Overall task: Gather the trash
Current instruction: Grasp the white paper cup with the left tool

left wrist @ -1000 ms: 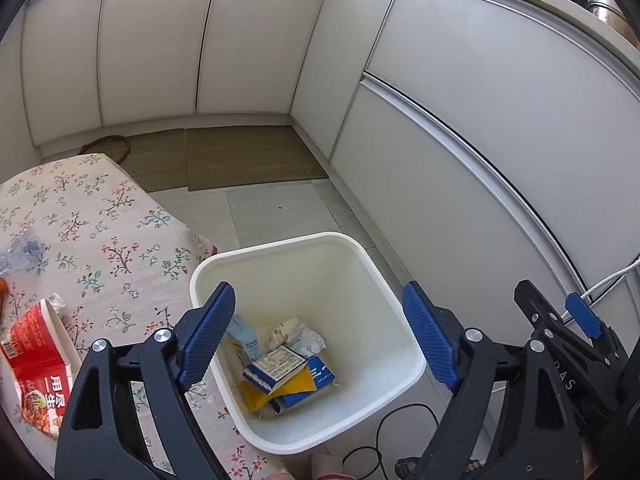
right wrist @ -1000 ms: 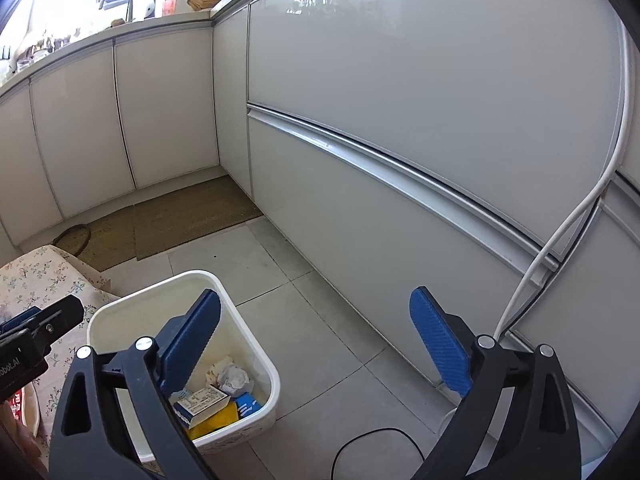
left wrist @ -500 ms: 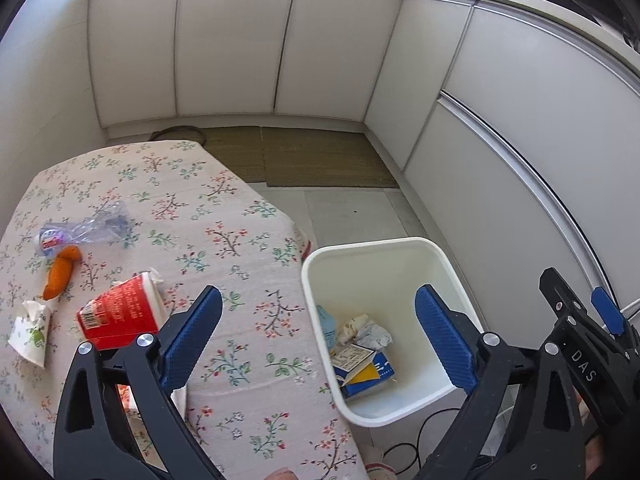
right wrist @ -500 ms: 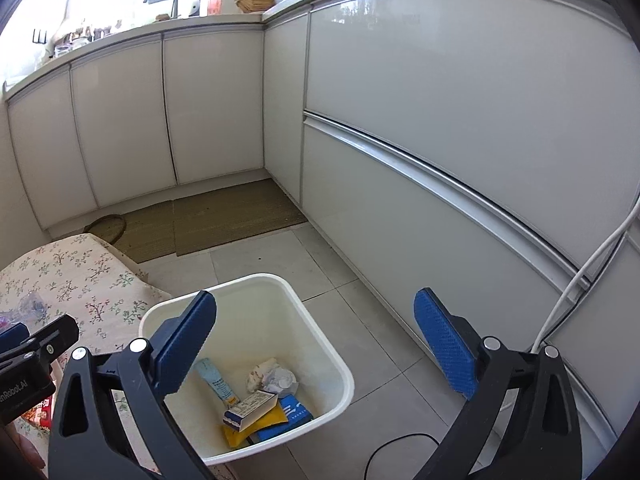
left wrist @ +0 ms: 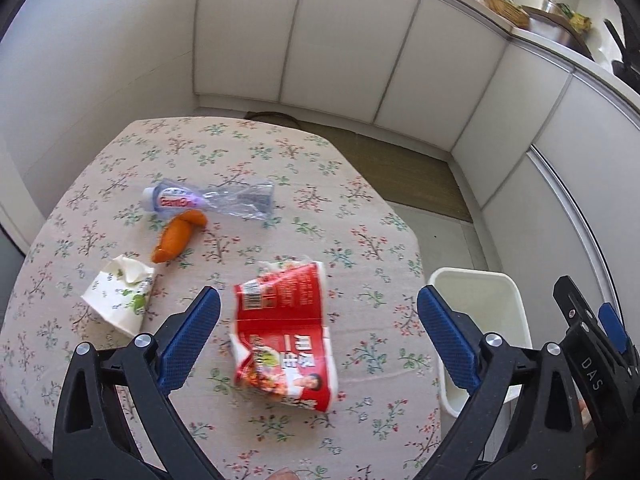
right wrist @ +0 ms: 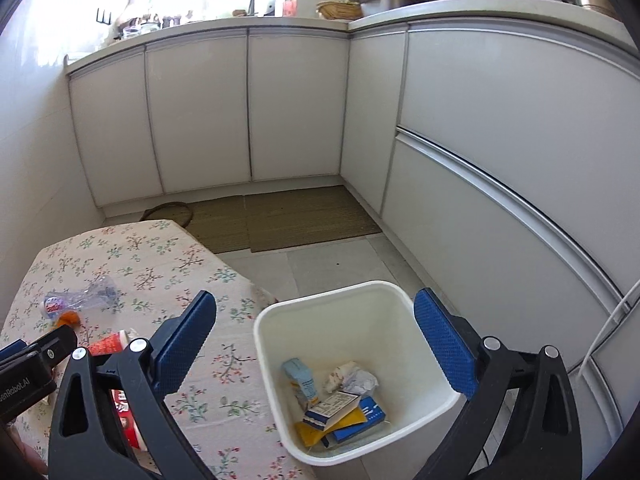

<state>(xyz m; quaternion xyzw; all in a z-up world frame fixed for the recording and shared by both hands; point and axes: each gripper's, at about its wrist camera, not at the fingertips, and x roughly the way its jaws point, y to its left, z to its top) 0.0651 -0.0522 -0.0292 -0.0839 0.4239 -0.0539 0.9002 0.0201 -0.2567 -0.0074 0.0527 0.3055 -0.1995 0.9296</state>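
Note:
On the floral tablecloth (left wrist: 100,184) lie a red crumpled wrapper (left wrist: 285,336), a white paper cup (left wrist: 120,298) on its side, an orange peel piece (left wrist: 178,238) and a crushed clear plastic bottle (left wrist: 212,200). My left gripper (left wrist: 318,340) is open and empty, hovering above the red wrapper. The white trash bin (right wrist: 276,320) stands on the floor at the table's right edge and holds boxes and crumpled paper (right wrist: 340,400). My right gripper (right wrist: 316,344) is open and empty above the bin. The bin also shows in the left wrist view (left wrist: 516,304).
White cabinets (right wrist: 296,108) line the back and right walls. A woven mat (right wrist: 280,220) lies on the tiled floor beyond the table. A white cable (right wrist: 616,308) hangs at the right. The countertop (right wrist: 360,4) carries kitchenware.
My left gripper has swung left from over the bin to over the table's trash. My right gripper has turned left, bringing the bin and table more into view. Both stay open.

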